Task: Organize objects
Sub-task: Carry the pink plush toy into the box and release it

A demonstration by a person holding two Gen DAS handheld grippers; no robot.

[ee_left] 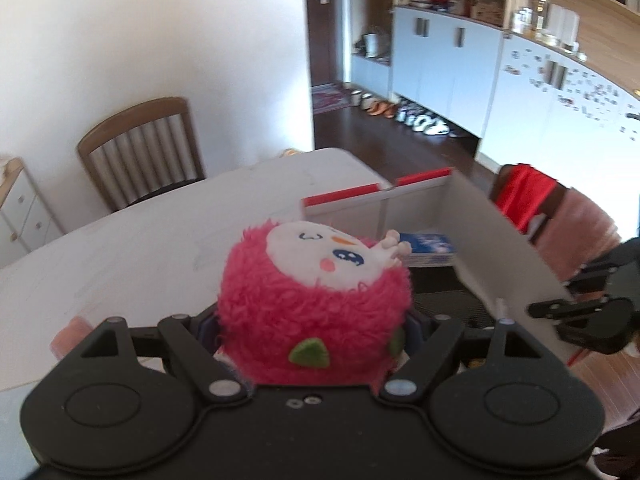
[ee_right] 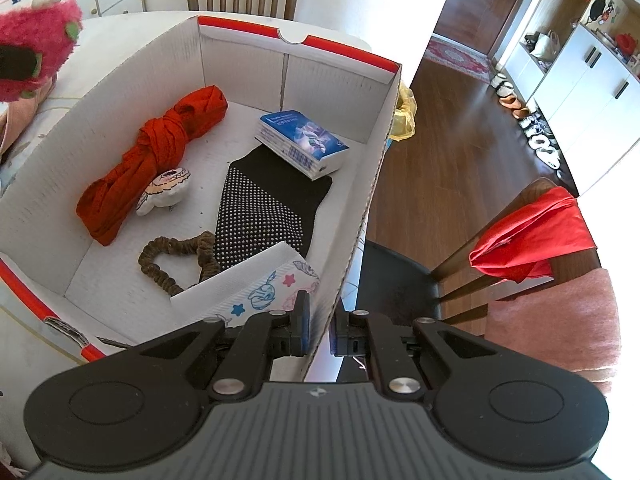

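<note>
My left gripper [ee_left: 314, 328] is shut on a fluffy pink plush toy [ee_left: 316, 300] with a white face, held above the white table [ee_left: 140, 248] just left of the box. The same plush toy [ee_right: 34, 36] shows at the top left of the right wrist view. My right gripper [ee_right: 318, 330] is shut on the near right wall of the white cardboard box [ee_right: 360, 216] with red rims. Inside the box lie a knotted red cloth [ee_right: 156, 148], a blue book [ee_right: 304, 142], a black dotted sock [ee_right: 260, 208], a small white plush [ee_right: 166, 192], a brown scrunchie [ee_right: 176, 256] and a tissue pack [ee_right: 256, 284].
A wooden chair [ee_left: 140, 144] stands at the far side of the table. To the right, another chair [ee_right: 532, 236] carries a red cloth and a pink cushion. A pink item [ee_left: 70, 338] lies on the table by my left gripper. White cabinets [ee_left: 448, 68] and shoes line the far wall.
</note>
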